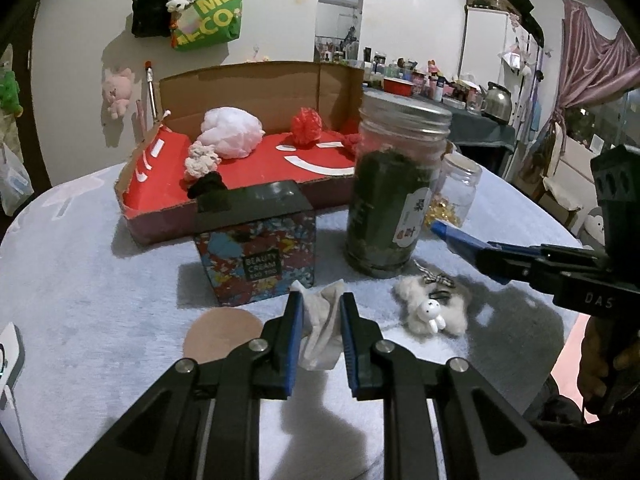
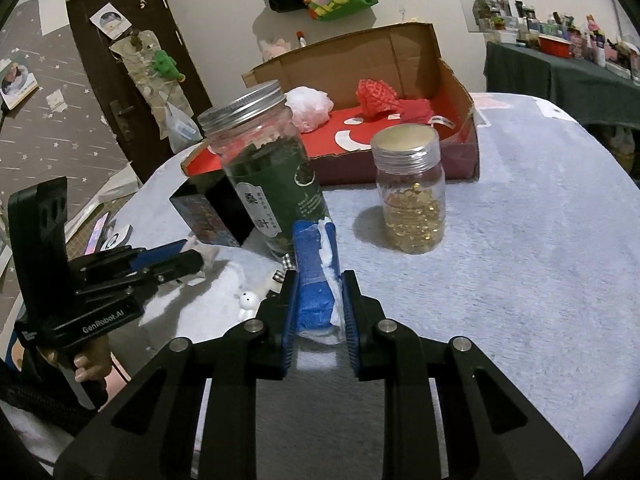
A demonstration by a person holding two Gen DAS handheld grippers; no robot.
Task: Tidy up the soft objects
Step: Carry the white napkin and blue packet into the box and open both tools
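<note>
The left claw (image 1: 320,312) grips a white cloth (image 1: 320,328) just in front of the patterned box (image 1: 260,256); the right claw (image 2: 320,296) grips a blue sponge (image 2: 314,276) beside the green jar (image 2: 268,168). Carrying either to the cardboard box (image 1: 240,80) behind, I think the jar may be knocked over, or the limp cloth may slip.

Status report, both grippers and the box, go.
Left gripper shut on white cloth. Right gripper shut on blue sponge. Cardboard box open, soft items already inside. Green jar and patterned tin stand in between.
</note>
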